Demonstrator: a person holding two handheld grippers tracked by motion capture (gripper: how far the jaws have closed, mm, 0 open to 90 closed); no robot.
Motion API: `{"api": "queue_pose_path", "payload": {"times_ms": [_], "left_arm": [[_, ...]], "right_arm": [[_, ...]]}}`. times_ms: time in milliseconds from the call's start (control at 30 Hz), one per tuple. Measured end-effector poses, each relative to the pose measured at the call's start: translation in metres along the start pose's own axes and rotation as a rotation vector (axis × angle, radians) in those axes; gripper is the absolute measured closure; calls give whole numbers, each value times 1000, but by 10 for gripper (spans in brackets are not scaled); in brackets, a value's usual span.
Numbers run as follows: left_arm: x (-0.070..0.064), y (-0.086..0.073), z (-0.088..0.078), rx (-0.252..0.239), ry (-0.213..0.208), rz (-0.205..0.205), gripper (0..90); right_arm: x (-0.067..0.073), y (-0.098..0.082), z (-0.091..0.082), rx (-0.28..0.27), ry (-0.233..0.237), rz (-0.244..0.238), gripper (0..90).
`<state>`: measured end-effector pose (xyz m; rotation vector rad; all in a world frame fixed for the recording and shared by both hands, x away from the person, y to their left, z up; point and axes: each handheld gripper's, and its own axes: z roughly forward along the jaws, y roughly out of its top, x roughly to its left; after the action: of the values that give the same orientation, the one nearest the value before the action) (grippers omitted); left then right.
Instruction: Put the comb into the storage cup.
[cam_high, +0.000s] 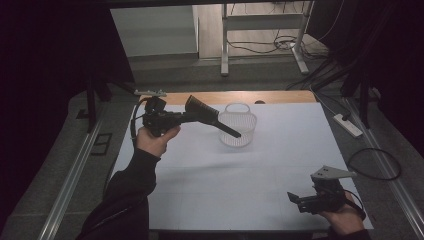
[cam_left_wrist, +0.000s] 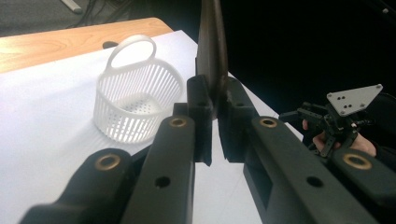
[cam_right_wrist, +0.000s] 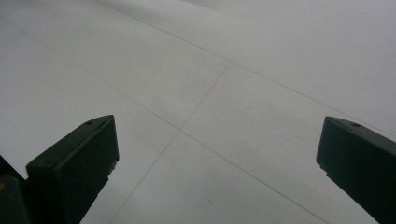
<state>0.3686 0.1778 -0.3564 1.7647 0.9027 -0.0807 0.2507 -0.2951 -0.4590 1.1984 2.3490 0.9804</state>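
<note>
My left gripper (cam_high: 192, 116) is raised over the back left of the white table (cam_high: 225, 175) and is shut on a dark brown comb (cam_high: 202, 109). The comb's thin black tail (cam_high: 230, 130) points right, toward a white slatted basket (cam_high: 247, 131) with a loop handle. In the left gripper view the comb (cam_left_wrist: 212, 51) stands edge-on between the pressed pads of this gripper (cam_left_wrist: 215, 100), with the basket (cam_left_wrist: 116, 107) just left of it. My right gripper (cam_high: 295, 197) rests low at the table's front right corner; its jaws stand wide apart over bare sheet (cam_right_wrist: 217, 154) with nothing between them.
A strip of bare wood (cam_high: 240, 96) runs along the table's back edge. On the floor to the right lie a white power strip (cam_high: 347, 125) and a looped cable (cam_high: 375, 162). A metal desk frame (cam_high: 260, 35) stands farther back.
</note>
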Motion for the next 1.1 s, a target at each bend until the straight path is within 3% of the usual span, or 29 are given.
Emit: {"api": "queue_pose_path", "payload": {"times_ms": [433, 1100], "left_arm": [[7, 15, -1, -17, 33, -13, 835], [13, 30, 15, -10, 73, -24, 835]], "right_arm": [[-4, -7, -11, 22, -31, 29, 0], [-5, -11, -17, 9, -46, 37, 0]]}}
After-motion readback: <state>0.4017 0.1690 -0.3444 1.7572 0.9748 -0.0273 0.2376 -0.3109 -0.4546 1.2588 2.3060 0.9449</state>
